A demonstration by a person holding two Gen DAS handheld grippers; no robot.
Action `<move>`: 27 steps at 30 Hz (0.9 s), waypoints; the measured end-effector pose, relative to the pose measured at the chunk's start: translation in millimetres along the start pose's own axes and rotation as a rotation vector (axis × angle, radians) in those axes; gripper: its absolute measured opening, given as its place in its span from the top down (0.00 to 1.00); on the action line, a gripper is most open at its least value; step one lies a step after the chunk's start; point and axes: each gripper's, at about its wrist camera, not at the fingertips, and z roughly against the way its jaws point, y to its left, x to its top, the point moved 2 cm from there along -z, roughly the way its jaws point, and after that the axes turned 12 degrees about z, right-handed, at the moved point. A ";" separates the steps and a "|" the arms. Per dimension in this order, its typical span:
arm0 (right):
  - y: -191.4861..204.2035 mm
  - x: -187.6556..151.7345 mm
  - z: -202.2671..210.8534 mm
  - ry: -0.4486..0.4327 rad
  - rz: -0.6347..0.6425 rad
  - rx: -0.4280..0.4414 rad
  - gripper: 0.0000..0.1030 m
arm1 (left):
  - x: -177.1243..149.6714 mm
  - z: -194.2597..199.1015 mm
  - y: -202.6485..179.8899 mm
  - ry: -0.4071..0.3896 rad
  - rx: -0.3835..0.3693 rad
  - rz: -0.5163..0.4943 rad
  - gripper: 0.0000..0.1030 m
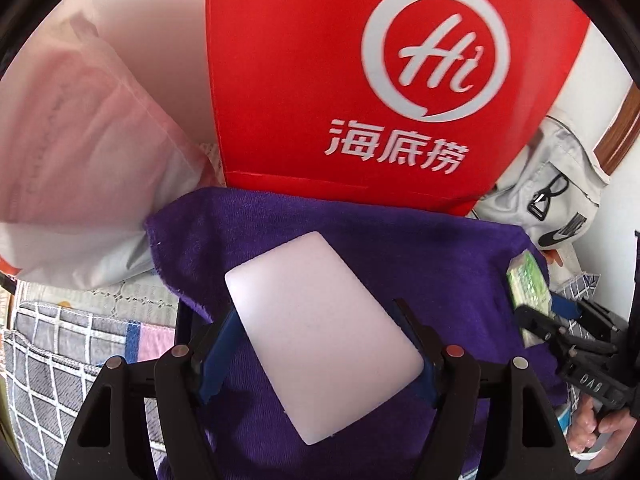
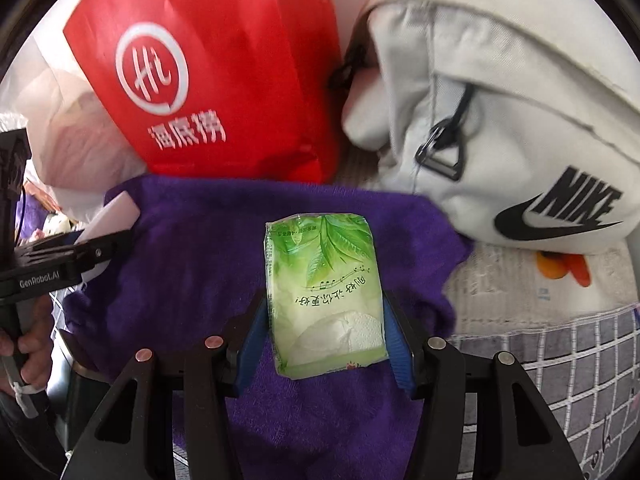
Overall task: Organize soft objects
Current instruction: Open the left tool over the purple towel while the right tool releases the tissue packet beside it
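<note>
My left gripper (image 1: 318, 320) is shut on a white foam sponge block (image 1: 320, 332) and holds it over a purple towel (image 1: 360, 240). My right gripper (image 2: 324, 312) is shut on a green tissue pack (image 2: 324, 292), also over the purple towel (image 2: 200, 248). The tissue pack (image 1: 528, 288) and right gripper show at the right of the left wrist view. The sponge (image 2: 112, 216) and left gripper show at the left of the right wrist view.
A red paper bag (image 1: 320, 80) stands behind the towel, also seen in the right wrist view (image 2: 208, 72). A white Nike bag (image 2: 500, 128) lies at the right. A pinkish plastic bag (image 1: 72, 160) lies at the left. A grey checked bedspread (image 1: 52, 360) lies underneath.
</note>
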 end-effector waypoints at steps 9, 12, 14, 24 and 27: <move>0.9 -4.6 -13.7 0.039 -0.017 -0.004 0.47 | 5.0 -5.2 7.6 0.016 -0.023 0.026 0.28; 2.6 -4.4 -15.1 0.042 -0.015 0.001 0.43 | 7.9 -5.4 7.0 0.007 -0.039 0.030 0.26; 4.0 -3.3 -13.3 0.025 -0.018 0.001 0.26 | 10.0 -8.6 11.5 0.008 -0.055 0.035 0.24; 5.0 -0.2 14.3 -0.070 -0.018 -0.058 0.09 | 10.4 -5.9 10.3 0.006 -0.047 0.045 0.12; 7.6 0.2 25.3 -0.103 -0.009 -0.075 0.09 | 8.8 8.0 9.4 -0.016 -0.038 0.053 0.12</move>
